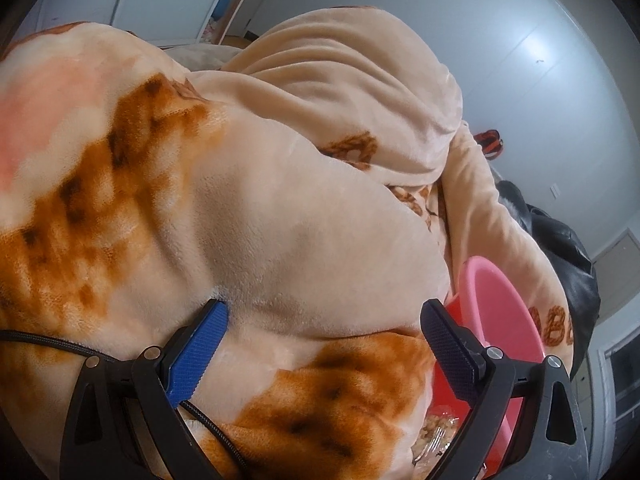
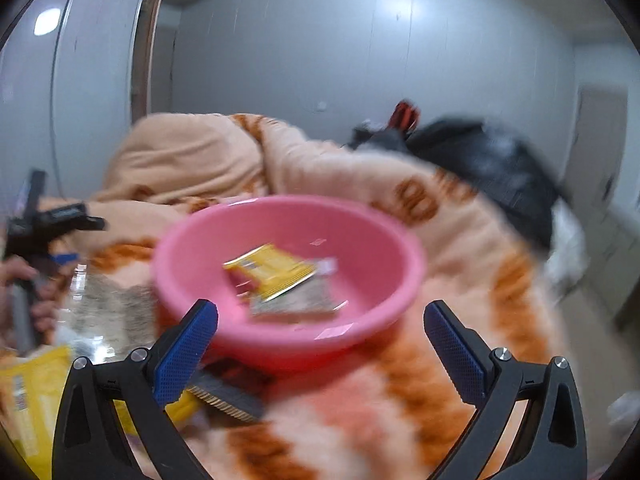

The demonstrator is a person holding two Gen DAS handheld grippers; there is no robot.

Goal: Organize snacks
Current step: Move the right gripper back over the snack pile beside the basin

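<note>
A pink basin sits on a peach and orange blanket in the right wrist view. Inside it lie a yellow snack packet and a clear packet of greyish snack. My right gripper stands open just in front of the basin, nothing between its fingers. Left of the basin lie a clear snack bag, a yellow packet and a dark packet. The left gripper shows at far left, held by a hand. In the left wrist view my left gripper is open over the blanket, the basin at its right.
A black bag or jacket lies on the blanket behind the basin, with something red beside it. A clear snack bag shows under the left gripper's right finger. Grey walls and a door frame stand behind the bed.
</note>
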